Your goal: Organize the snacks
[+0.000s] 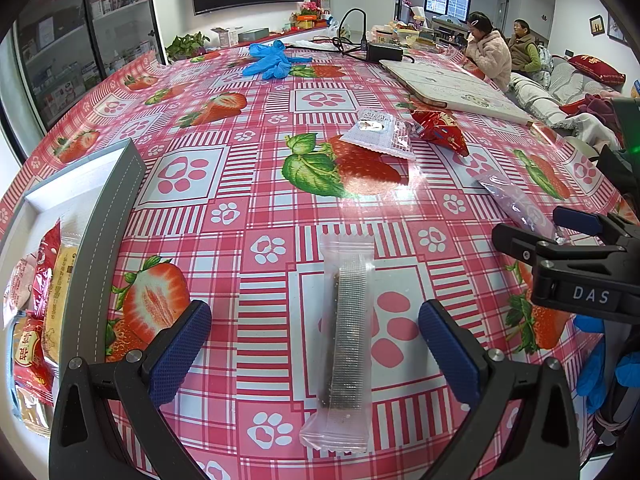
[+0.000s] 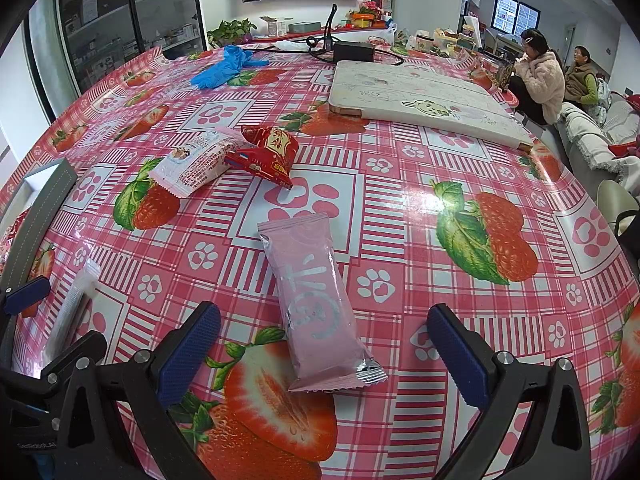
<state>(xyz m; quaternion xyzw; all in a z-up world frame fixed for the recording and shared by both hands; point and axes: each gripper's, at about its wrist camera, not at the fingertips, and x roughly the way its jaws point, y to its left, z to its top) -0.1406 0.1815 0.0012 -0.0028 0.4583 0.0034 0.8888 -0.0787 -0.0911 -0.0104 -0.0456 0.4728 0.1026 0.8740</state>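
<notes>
On bench, clear snack bar [image 1: 347,340] lies btwn spread left tool [image 1: 314,354] fingers; pink packet [image 2: 316,304] btwn spread right tool [image 2: 324,354] fingers. Grey box [image 1: 108,216] w/ snacks near left.

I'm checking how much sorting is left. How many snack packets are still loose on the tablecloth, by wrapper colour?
Clear wrapper: 1, between the open left tongs
Pink wrapper: 1, between the open right tongs
White wrapper: 1
Red wrapper: 1
Total: 4 loose; the packets already in the grey tray are not counted.
</notes>
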